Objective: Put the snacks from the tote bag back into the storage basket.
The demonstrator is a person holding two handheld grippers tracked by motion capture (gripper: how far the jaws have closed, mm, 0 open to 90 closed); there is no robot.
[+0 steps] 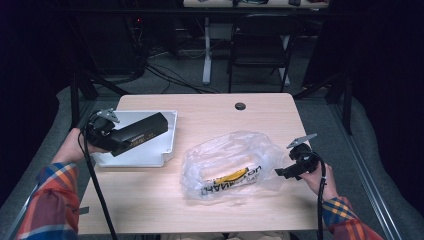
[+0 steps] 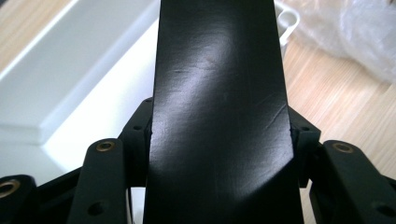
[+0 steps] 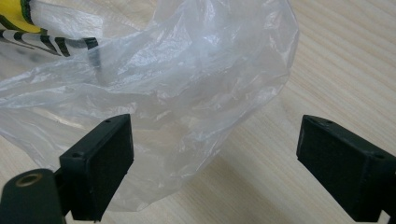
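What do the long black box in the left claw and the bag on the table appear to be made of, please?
The black box looks like smooth, semi-gloss plastic or coated card: soft sheen, faint scuffs. The bag is thin, clear plastic film: crinkled, glossy, with the wood grain showing through it.

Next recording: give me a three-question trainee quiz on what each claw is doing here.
1. True or false: the left claw is clamped on a long black box.
2. Over which object does that box hang: A the white tray, B the plastic bag, C the bare table?
3. Fill in: the right claw is ____, with the bag's edge between its pads.

Key: 1 true; 2 A; 3 open
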